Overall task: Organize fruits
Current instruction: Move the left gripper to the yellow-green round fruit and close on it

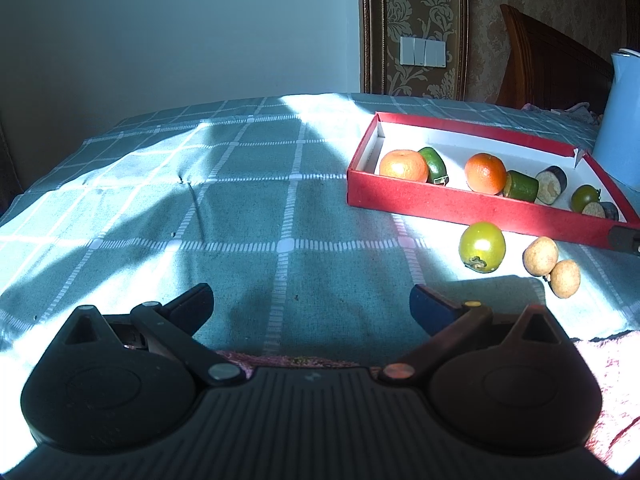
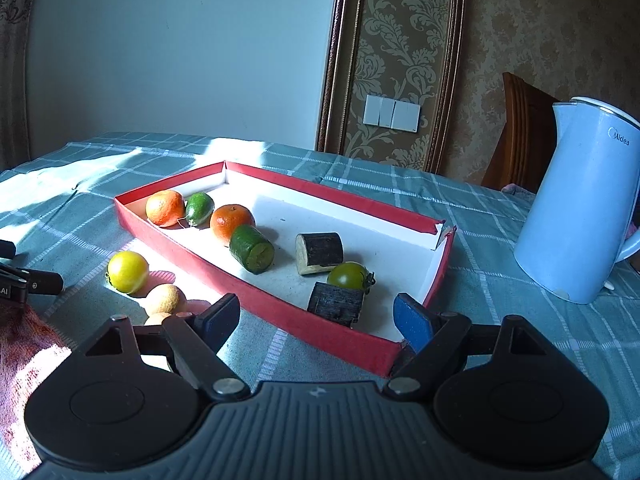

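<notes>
Right gripper (image 2: pixel 318 318) is hovering over the tray's (image 2: pixel 328 334) near corner, jaws spread, empty; left gripper (image 1: pixel 312 300), jaws spread, is facing bare counter (image 1: pixel 240 200) left of the tray.

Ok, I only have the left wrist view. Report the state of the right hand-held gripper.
Observer: The right hand-held gripper is open, with nothing gripped.
Operator: Give me its position.
Observer: It straddles the near wall of the box, one finger outside and the blue-padded one over the inside corner.
Operator: Read the kettle's label.
Observer: The kettle says Midea.
</notes>
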The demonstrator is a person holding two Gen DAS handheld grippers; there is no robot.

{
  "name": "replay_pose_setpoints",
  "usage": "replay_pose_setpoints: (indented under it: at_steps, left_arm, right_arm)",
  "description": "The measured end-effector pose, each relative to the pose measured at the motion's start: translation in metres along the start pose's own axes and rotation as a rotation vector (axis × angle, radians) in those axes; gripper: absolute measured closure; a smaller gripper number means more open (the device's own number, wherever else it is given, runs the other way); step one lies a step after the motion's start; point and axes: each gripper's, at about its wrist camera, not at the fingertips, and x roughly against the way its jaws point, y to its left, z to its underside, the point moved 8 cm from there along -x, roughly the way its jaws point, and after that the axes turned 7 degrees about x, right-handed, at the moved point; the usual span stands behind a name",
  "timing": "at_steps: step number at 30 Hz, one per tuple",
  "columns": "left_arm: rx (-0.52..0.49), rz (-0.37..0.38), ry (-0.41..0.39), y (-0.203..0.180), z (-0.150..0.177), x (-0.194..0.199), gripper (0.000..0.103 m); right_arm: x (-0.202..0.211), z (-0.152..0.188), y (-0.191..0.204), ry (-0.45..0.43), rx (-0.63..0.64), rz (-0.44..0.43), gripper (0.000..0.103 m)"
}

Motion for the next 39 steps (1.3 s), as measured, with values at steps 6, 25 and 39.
replay_pose_setpoints:
  at_steps: [6, 25, 39]
  left_arm:
    - [-0.088, 0.054, -0.069, -0.04, -0.016, 0.016, 0.0]
    - [-0.143, 0.088, 0.013, -0.085, -0.016, -0.027, 0.009]
    - [-0.134, 0.178, 0.082, -0.096, -0.009, -0.04, 0.046]
  right_arm:
    - [-0.004, 0.007, -0.006, 0.02, -0.033, -0.007, 0.018]
    - [-0.006, 0.012, -0.006, 0.035, -0.022, 0.005, 0.015]
    - [-0.007, 0.012, -0.006, 0.037, -0.024, 0.008, 0.015]
